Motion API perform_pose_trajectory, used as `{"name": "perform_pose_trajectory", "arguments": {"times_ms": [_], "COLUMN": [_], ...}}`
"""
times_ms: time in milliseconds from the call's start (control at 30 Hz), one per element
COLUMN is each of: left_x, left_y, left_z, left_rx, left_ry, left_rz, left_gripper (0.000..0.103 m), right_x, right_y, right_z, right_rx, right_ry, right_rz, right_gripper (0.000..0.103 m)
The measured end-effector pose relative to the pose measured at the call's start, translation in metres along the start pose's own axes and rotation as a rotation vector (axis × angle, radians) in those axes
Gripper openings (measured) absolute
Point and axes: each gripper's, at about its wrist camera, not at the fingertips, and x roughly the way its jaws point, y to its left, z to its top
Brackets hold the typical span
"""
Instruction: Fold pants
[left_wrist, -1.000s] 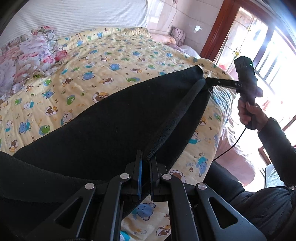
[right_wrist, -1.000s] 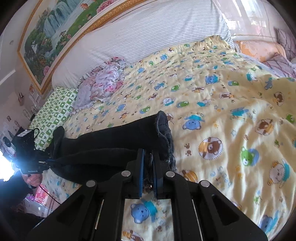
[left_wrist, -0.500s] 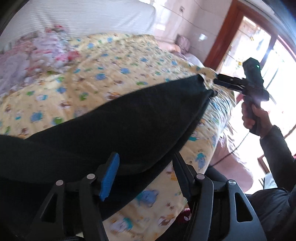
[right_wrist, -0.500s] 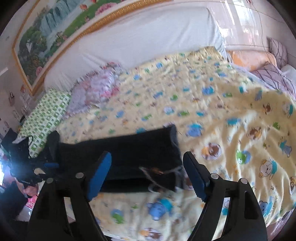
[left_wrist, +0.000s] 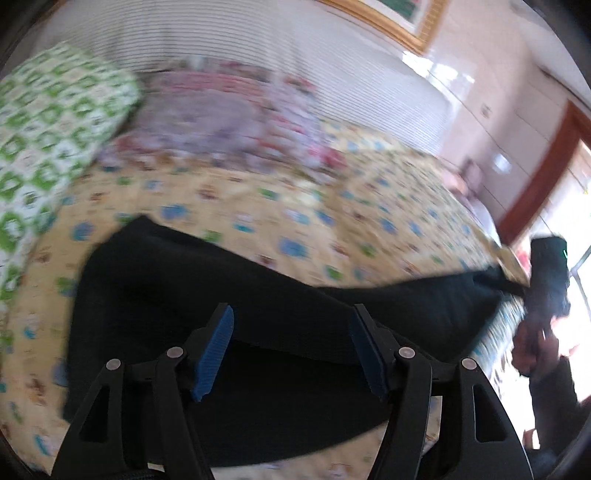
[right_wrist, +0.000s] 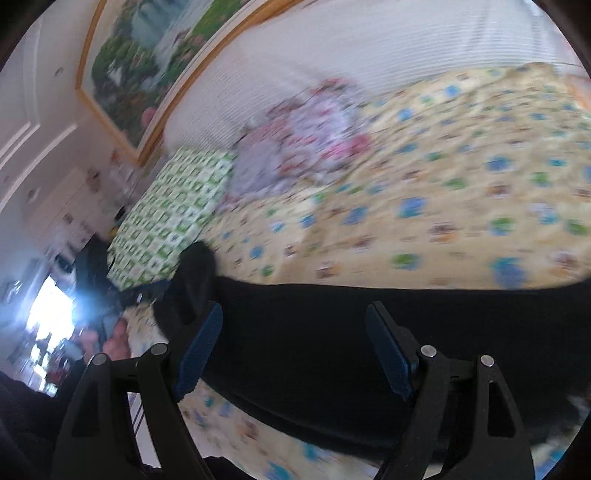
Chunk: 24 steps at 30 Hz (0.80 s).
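Black pants (left_wrist: 280, 295) lie as a long strip near the front edge of the bed (left_wrist: 332, 206). Soft, limp, light; prob. sags if lifted, so grab at ends or folded edge.

Left hand-held gripper (left_wrist: 291, 347) & right hand-held gripper (right_wrist: 295, 350): jaws apart, holding nothing, both over the cloth.

Left view shows a doorway; right view shows a wall painting (right_wrist: 155, 62). Both blurred.

A home bedroom; a bed (left_wrist: 369, 206) under a cartoon-print sheet, with a green-patterned pillow (right_wrist: 170, 218). A gilt-framed landscape painting (right_wrist: 147, 59) hangs above the padded headboard (left_wrist: 258, 48).
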Motion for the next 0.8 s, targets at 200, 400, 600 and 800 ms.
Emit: {"name": "perform_pose_trajectory", "arguments": {"times_ms": [200, 400, 600, 800], "left_x": [0.001, 0.016, 0.056, 0.096], "left_y": [0.059, 0.102, 0.128, 0.148], "left_z": [0.029, 0.059, 0.083, 0.093], "left_rx": [-0.079, -0.079, -0.054, -0.054], "left_ry": [0.012, 0.067, 0.192, 0.319], "left_rz": [0.019, 0.011, -0.002, -0.042], "left_gripper": [0.069, 0.073, 0.074, 0.074], "right_x": [0.06, 0.105, 0.143, 0.172], "right_y": [0.037, 0.06, 0.068, 0.079], "right_z": [0.01, 0.016, 0.017, 0.015], "right_rx": [-0.037, -0.042, -0.025, -0.027], "right_ry": [0.11, 0.208, 0.302, 0.378], "right_rz": [0.118, 0.185, 0.219, 0.257], "right_gripper": [0.08, 0.08, 0.08, 0.08]}}
